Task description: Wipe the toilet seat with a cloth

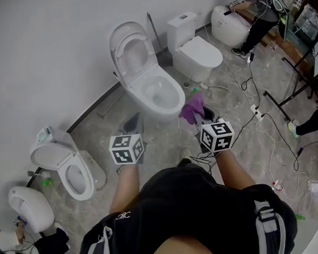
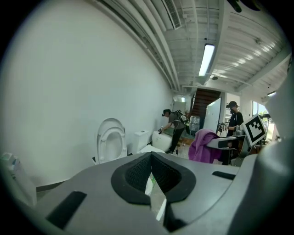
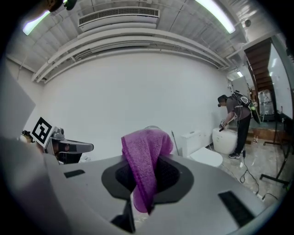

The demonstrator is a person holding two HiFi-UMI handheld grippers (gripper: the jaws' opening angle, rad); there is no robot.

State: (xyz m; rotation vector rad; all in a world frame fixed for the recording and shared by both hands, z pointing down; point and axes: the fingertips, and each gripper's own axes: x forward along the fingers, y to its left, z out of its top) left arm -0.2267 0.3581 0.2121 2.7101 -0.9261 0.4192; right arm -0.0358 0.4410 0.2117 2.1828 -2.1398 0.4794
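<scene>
A white toilet (image 1: 153,88) stands against the wall, and its lid and seat ring (image 1: 129,48) appear to be raised; it also shows in the left gripper view (image 2: 110,140). My right gripper (image 1: 198,114) is shut on a purple cloth (image 1: 192,106), just right of the bowl. In the right gripper view the cloth (image 3: 144,156) hangs folded out of the closed jaws (image 3: 144,179). My left gripper (image 1: 133,119) is shut and empty, a little in front of the bowl. Its pads meet with nothing between them (image 2: 150,160). From there the cloth (image 2: 202,146) shows to the right.
A closed toilet (image 1: 195,48) stands behind the first one, and two more (image 1: 70,169) (image 1: 30,207) lie to the left along the wall. Cables and a power strip (image 1: 255,111) cross the floor on the right. A person (image 1: 262,20) bends over a far toilet.
</scene>
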